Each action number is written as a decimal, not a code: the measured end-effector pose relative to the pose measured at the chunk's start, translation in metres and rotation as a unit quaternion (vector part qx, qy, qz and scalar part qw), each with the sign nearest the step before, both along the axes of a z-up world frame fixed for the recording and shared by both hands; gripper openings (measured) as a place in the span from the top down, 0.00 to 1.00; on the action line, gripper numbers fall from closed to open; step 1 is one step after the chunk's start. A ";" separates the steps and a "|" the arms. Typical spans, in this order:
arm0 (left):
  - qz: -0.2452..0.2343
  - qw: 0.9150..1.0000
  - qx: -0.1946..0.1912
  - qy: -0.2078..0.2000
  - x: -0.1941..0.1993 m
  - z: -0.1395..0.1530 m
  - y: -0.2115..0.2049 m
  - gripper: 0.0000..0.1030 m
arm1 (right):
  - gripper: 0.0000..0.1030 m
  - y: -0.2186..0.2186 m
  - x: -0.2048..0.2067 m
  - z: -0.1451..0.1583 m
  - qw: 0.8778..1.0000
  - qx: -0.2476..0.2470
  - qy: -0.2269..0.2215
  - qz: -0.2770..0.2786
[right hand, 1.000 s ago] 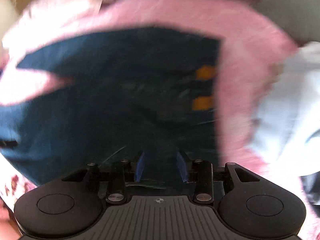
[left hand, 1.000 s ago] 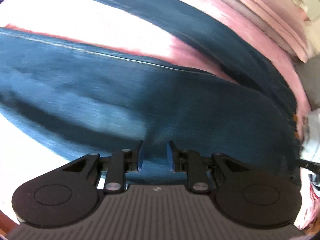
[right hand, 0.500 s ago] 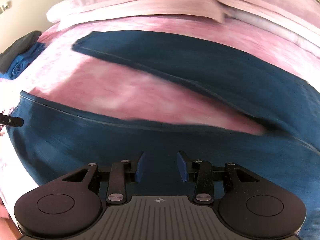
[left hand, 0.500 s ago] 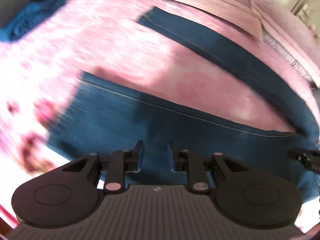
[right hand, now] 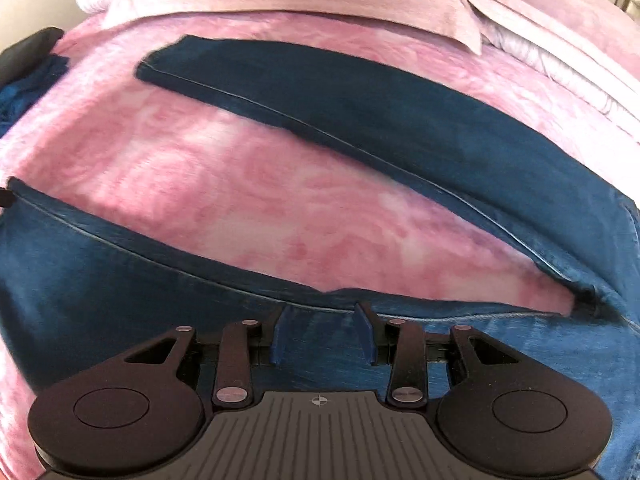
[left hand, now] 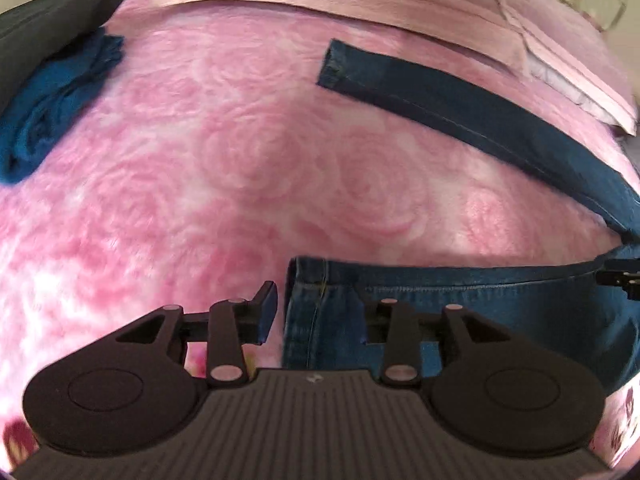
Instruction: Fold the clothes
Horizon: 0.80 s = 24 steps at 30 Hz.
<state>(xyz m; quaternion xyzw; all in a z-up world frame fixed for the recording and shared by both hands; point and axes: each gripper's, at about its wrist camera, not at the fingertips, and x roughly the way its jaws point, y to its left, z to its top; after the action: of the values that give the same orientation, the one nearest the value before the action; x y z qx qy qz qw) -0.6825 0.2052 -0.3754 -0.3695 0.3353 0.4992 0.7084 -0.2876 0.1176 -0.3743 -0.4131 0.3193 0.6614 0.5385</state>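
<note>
Jeans (left hand: pixel 460 312) hem lies between opening left gripper (left hand: pixel 316 312); right gripper (right hand: pixel 324 336) hovers parted over the leg.

Jeans (right hand: pixel 400 128) showing as matt, stitched denim; blanket (left hand: pixel 200 184) looking plush and fuzzy; left claw (left hand: pixel 316 312) reading as matt black plastic.

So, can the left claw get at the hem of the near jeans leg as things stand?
Probably yes. The left claw has just been opening and already straddles the hem of the jeans, which lies flat on the pink blanket with nothing over it.
</note>
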 end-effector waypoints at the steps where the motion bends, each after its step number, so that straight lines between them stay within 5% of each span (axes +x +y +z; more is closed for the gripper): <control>1: -0.009 1.000 -0.002 -0.009 0.000 0.000 0.001 0.70 | 0.62 0.001 0.002 0.000 1.000 -0.004 -0.004 -0.003; 5: -0.035 0.999 -0.012 0.002 -0.001 -0.001 0.003 0.87 | 0.62 0.001 0.007 -0.001 1.000 -0.015 -0.014 -0.014; 13: -0.077 0.997 -0.029 -0.009 -0.010 -0.004 0.006 0.87 | 0.62 0.003 0.007 -0.006 0.999 -0.028 -0.013 -0.025; 16: -0.104 0.994 -0.031 -0.016 -0.011 -0.002 0.013 0.98 | 0.62 0.006 0.007 -0.007 0.999 -0.029 -0.015 -0.024; 20: 0.001 0.986 -0.021 -0.165 -0.048 0.012 0.031 0.97 | 0.62 0.011 0.010 -0.006 0.999 -0.019 -0.017 -0.022; 24: 0.060 0.991 -0.047 -0.111 -0.036 -0.020 0.053 0.95 | 0.62 0.020 0.014 -0.012 0.999 -0.015 -0.021 -0.029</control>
<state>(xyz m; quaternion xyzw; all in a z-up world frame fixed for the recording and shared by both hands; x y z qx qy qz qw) -0.7185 0.2580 -0.3956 -0.4752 0.2546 0.4803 0.6918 -0.2739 0.1380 -0.3862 -0.4256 0.3295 0.6320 0.5576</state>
